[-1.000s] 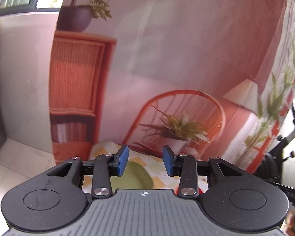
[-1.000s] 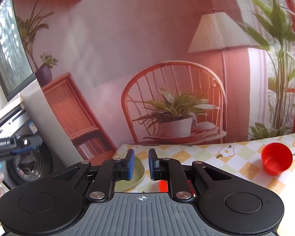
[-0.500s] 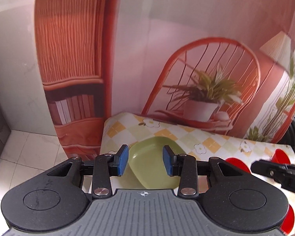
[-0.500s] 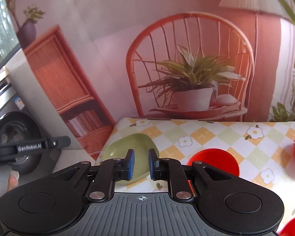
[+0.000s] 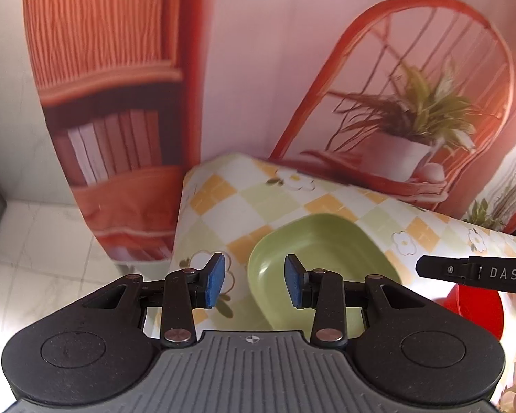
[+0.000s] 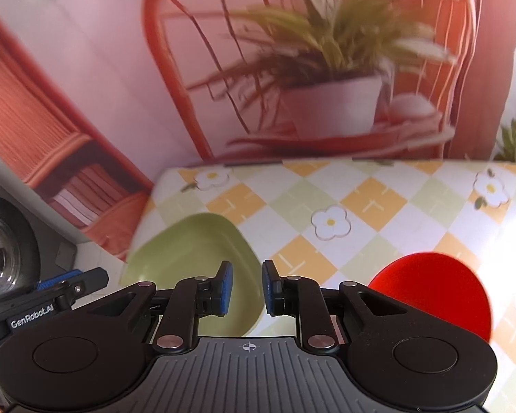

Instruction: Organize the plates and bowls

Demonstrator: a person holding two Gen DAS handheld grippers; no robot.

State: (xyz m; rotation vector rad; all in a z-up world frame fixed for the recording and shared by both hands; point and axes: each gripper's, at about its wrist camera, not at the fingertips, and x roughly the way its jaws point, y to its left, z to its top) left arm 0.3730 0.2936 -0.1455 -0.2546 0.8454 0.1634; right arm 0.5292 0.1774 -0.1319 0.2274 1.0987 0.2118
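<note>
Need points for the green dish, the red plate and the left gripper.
green dish [image 5: 326, 251], left wrist view, on its inner floor.
red plate [image 6: 433, 285], right wrist view, on its flat middle.
left gripper [image 5: 254, 284], left wrist view, midway between the blue fingertips.

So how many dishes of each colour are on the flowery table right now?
Green: 1, the green plate near the table's corner.
Red: 1, the red plate to its right.
Total: 2 dishes in view now. Neither gripper holds one. More may lie outside the pictures.
</note>
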